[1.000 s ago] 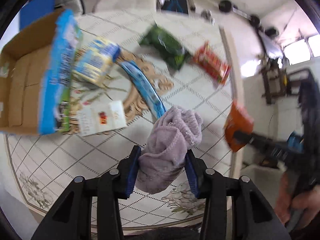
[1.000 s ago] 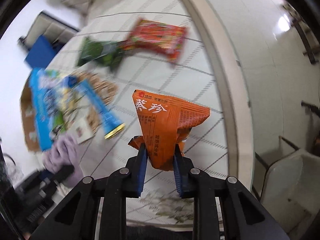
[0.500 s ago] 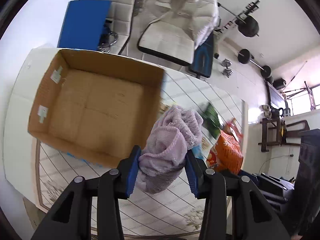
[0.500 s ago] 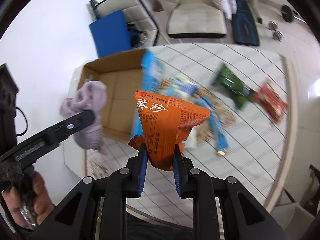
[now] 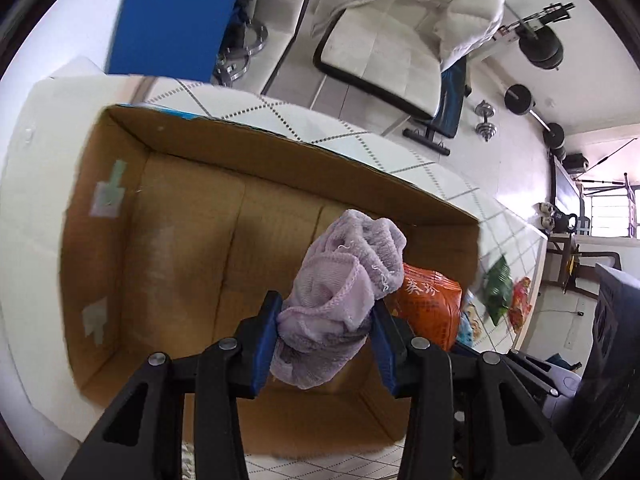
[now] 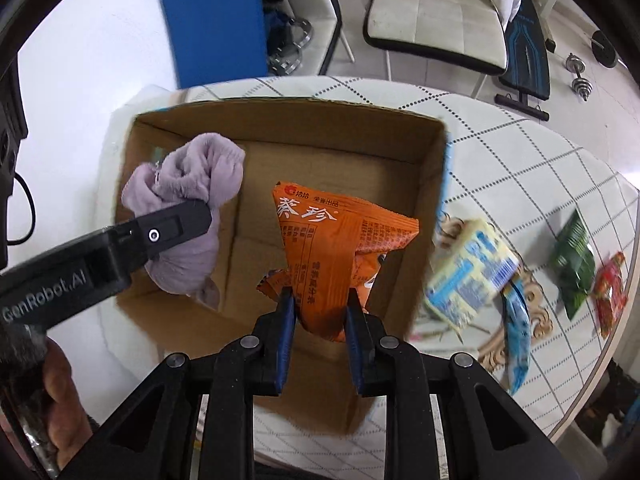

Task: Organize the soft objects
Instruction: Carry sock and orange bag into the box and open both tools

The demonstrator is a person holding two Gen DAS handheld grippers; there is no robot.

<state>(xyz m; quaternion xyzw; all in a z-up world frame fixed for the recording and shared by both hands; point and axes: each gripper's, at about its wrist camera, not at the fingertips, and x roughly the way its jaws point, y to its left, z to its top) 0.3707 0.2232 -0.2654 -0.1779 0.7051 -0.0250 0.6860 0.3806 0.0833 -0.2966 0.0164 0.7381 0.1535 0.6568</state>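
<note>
The left hand-held gripper (image 5: 325, 344) is clamped on a lilac cloth (image 5: 340, 300) and the right hand-held gripper (image 6: 319, 316) on an orange snack bag (image 6: 328, 248), both held over the open cardboard box (image 6: 424, 184); neither is released yet, its floor looks bare; beyond, four packets (image 6: 472, 272) wait on the counter (image 6: 540, 152)

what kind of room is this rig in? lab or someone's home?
Most likely a home living or dining room doubling as a gym corner: a tiled-pattern round table, a white padded chair, and a dumbbell beside a blue weight bench.
</note>
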